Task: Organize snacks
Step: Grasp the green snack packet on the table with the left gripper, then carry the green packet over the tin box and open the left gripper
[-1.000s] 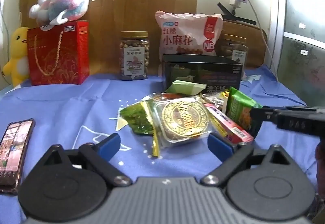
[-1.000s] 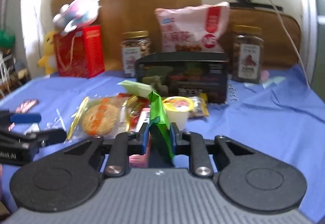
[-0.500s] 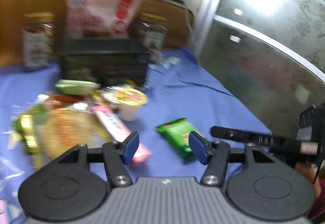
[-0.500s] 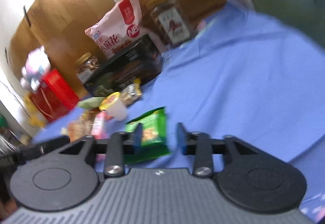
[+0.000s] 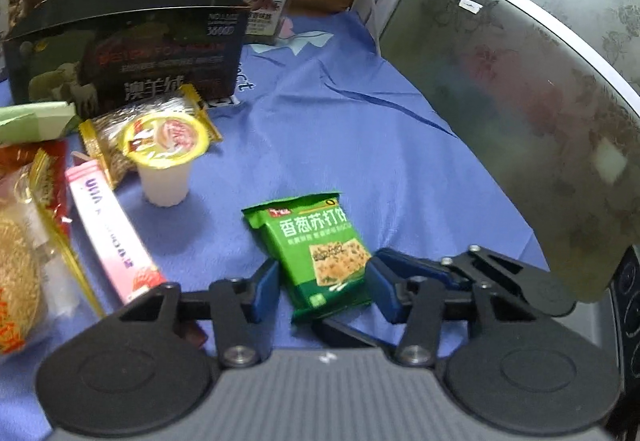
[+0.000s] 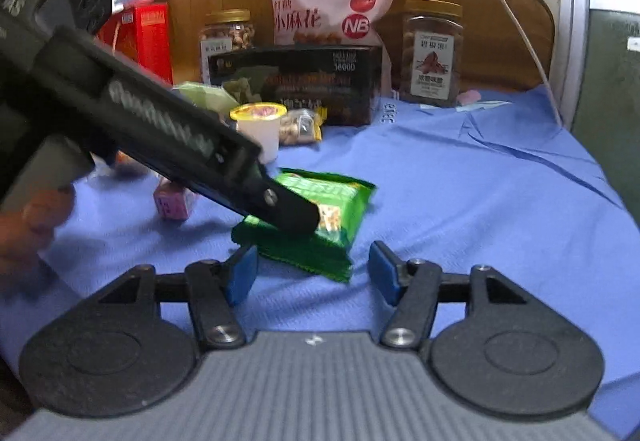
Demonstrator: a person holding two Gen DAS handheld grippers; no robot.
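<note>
Left hand-held gripper spread, blue pads either side of green cracker packet, not pinching. Right hand-held gripper spread, empty, just behind packet. Packet flat on blue cloth, apart from jelly cup.

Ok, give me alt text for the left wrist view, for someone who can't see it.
The open left tool straddles a green cracker packet lying flat on a blue cloth. To the left sit a jelly cup, a pink box and other snacks.
</note>
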